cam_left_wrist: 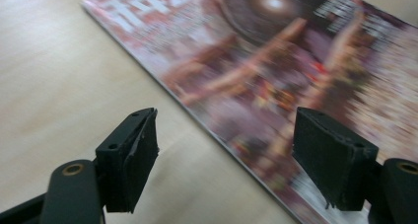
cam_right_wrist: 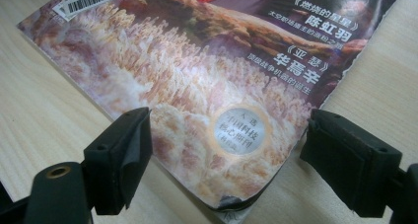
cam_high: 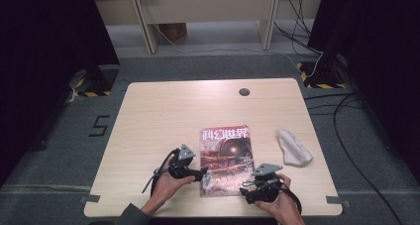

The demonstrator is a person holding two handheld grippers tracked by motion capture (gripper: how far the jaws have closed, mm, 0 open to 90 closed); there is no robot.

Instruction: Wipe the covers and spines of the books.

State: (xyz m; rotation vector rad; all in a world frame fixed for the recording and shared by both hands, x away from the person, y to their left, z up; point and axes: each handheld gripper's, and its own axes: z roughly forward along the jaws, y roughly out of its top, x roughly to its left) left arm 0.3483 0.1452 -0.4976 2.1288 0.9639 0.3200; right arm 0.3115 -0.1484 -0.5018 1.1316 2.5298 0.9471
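Two hand-held grippers frame a science-fiction magazine [cam_high: 227,159] lying flat, cover up, on the near half of a pale wooden table [cam_high: 163,111]. At left, the left gripper [cam_high: 202,174] sits at the magazine's left edge, its jaws standing apart with nothing clamped; in the left gripper view one jaw hangs over bare wood and the other over the cover. At right, the right gripper [cam_high: 244,191] points at the magazine's near right corner, jaws wide apart on either side of that corner, gripping nothing. Farther right, well apart from the magazine, lies a crumpled beige cloth [cam_high: 293,147].
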